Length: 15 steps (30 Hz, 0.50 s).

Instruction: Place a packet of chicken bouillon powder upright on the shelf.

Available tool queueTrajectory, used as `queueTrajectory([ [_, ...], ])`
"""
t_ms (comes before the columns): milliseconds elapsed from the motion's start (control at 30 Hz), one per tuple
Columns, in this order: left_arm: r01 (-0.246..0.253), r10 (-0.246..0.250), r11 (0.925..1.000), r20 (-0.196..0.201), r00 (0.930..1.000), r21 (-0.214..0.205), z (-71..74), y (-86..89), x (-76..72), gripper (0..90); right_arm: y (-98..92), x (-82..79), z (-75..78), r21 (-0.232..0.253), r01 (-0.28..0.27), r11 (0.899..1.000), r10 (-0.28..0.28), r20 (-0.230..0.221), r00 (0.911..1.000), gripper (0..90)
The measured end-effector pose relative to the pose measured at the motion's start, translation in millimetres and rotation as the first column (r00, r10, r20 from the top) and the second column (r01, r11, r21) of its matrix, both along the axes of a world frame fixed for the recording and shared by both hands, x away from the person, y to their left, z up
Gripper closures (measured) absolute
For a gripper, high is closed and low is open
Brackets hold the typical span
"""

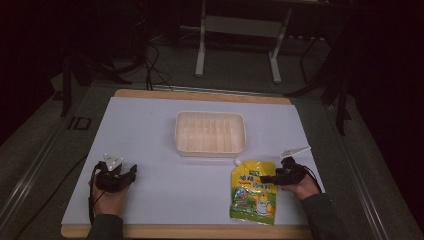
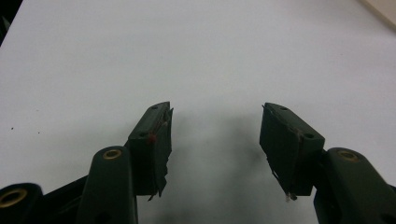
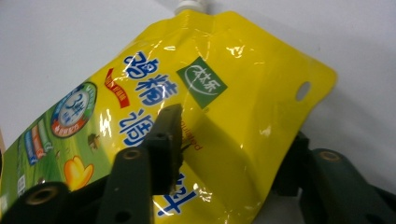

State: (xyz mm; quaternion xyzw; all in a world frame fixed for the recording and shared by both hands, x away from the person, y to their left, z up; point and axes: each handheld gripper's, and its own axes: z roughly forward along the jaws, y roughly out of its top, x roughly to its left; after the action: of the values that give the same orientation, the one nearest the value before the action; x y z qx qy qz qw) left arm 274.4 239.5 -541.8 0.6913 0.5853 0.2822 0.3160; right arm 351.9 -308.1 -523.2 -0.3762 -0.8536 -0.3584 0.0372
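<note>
A yellow spouted pouch (image 1: 253,192) with printed labels lies flat on the white sheet at the front right, its white spout pointing toward the tray. My right gripper (image 1: 270,178) reaches in over its right edge. In the right gripper view the pouch (image 3: 224,93) lies between the jaws of that gripper (image 3: 236,126): one jaw rests on its printed face, the other sits partly hidden under its side edge, with a wide gap between them. My left gripper (image 1: 129,174) rests at the front left, and its own view shows this gripper (image 2: 215,109) open over bare white sheet.
A shallow cream plastic tray (image 1: 210,114) with a ribbed floor stands at the middle back of the white sheet (image 1: 150,130). A small white scrap (image 1: 295,150) lies near the right edge. The wooden table edge (image 1: 200,231) runs along the front.
</note>
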Motion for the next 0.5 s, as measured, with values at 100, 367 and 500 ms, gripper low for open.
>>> queueTrajectory([
  [100, 0.001, -0.001, 1.0000, -0.002, 1.0000, -0.002, 0.0, 0.0, 0.2, 43.1, 4.6, 2.8, 0.9, -0.026, 0.006, 1.000, -0.006, 0.003, 1.0000, 79.0],
  [367, 0.001, -0.001, 1.0000, -0.001, 1.0000, -0.006, 0.0, 0.2, 0.0, 43.1, 7.8, -2.8, 8.8, -0.060, -0.011, 0.998, 0.015, 0.061, 0.9980, 90.0],
  [500, -0.001, 0.001, 1.0000, 0.001, 1.0000, -0.007, 0.1, 0.4, -0.2, 43.1, 3.8, -5.3, 18.5, -0.034, -0.006, 0.999, 0.009, 0.090, 0.9959, 90.0],
])
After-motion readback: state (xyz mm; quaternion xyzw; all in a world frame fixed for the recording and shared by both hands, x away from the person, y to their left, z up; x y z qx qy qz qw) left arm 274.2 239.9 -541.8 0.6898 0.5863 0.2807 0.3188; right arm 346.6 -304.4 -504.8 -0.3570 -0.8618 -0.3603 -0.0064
